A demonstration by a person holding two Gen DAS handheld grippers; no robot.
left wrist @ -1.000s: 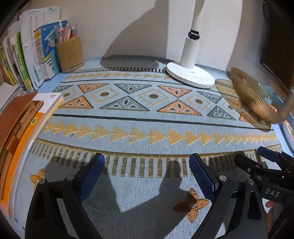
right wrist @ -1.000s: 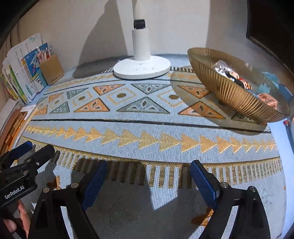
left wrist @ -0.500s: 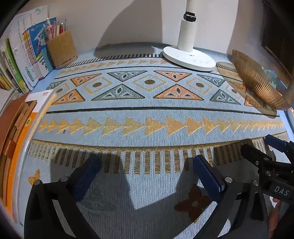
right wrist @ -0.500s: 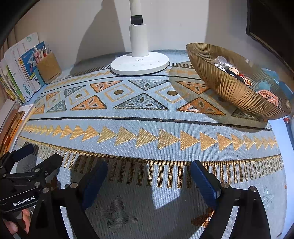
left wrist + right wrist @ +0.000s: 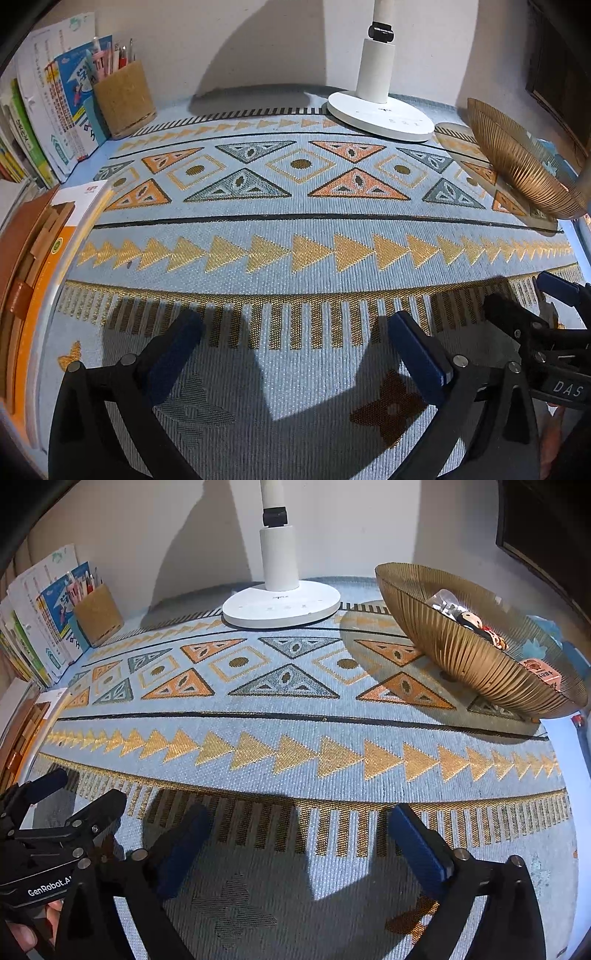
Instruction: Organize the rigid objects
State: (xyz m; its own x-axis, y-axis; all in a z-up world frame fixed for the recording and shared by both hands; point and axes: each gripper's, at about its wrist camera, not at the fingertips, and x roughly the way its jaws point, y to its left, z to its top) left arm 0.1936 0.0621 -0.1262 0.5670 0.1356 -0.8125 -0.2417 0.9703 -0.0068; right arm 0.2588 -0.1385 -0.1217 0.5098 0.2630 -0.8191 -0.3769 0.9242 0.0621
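Observation:
My left gripper (image 5: 295,332) is open and empty, low over the near part of a patterned blue mat (image 5: 295,236). My right gripper (image 5: 299,827) is open and empty too, beside it; it shows at the right edge of the left wrist view (image 5: 532,306), and the left gripper shows at the left edge of the right wrist view (image 5: 66,794). A gold ribbed bowl (image 5: 458,653) stands at the right on the mat and holds a few small items (image 5: 476,624); it also shows in the left wrist view (image 5: 517,162).
A white lamp base (image 5: 380,114) stands at the back centre (image 5: 280,602). A cork pen holder (image 5: 123,99) and upright books (image 5: 48,110) are at the back left. A stack of books and a brown case (image 5: 29,258) lies along the left edge.
Both grippers have moved forward slightly and tilted up a little, so the lamp and bowl appear nearer. Both stay open and empty.

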